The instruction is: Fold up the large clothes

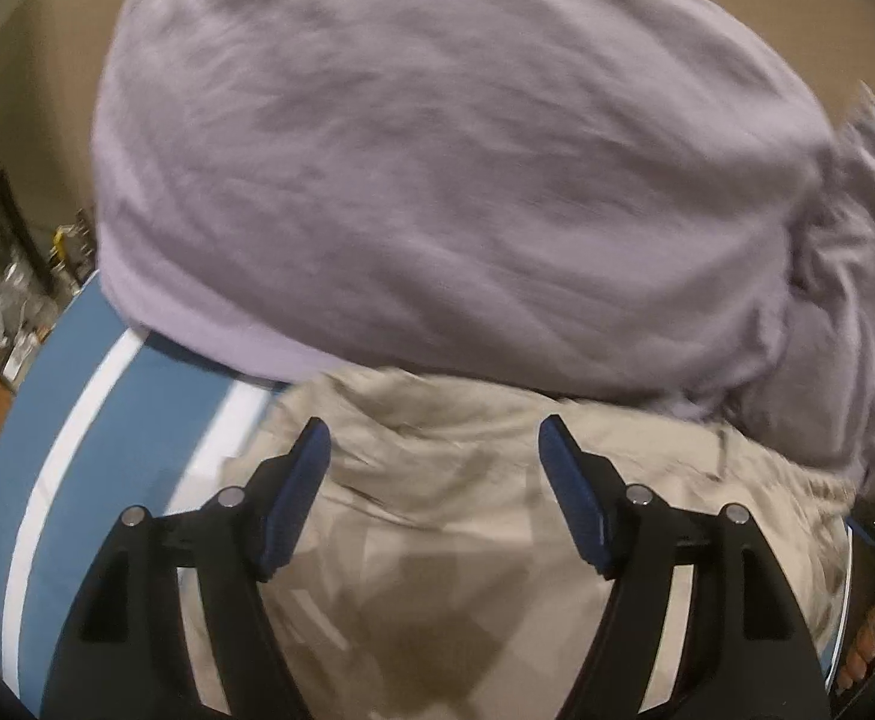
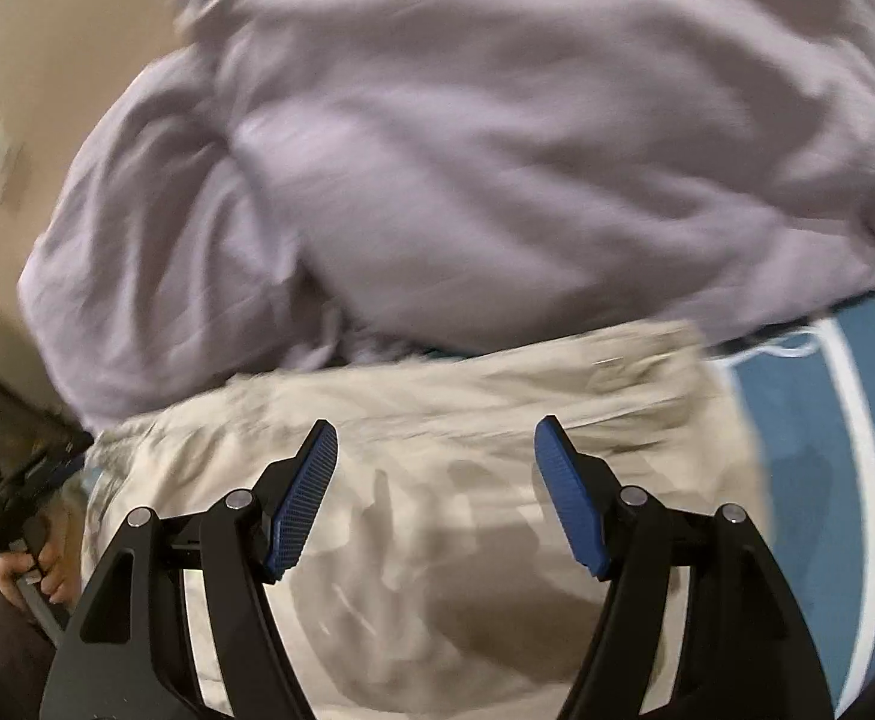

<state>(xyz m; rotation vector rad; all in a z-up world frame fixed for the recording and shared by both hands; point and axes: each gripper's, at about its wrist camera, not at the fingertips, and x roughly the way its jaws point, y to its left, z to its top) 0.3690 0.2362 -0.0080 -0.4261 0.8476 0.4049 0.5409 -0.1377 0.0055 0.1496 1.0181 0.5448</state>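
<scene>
A large lavender garment (image 1: 437, 168) lies bunched across the far side of the surface; it also fills the upper right wrist view (image 2: 497, 150). A beige garment (image 1: 437, 540) lies flat in front of it, under both grippers, and also shows in the right wrist view (image 2: 437, 480). My left gripper (image 1: 435, 441) is open and empty above the beige cloth. My right gripper (image 2: 435, 438) is open and empty above the same cloth. Both views are motion-blurred.
A blue cover with white stripes (image 1: 77, 420) lies under the clothes, showing at left, and at right in the right wrist view (image 2: 827, 450). A beige wall (image 2: 29, 90) stands behind. The person's hand on the left gripper's handle (image 2: 35, 564) shows at lower left.
</scene>
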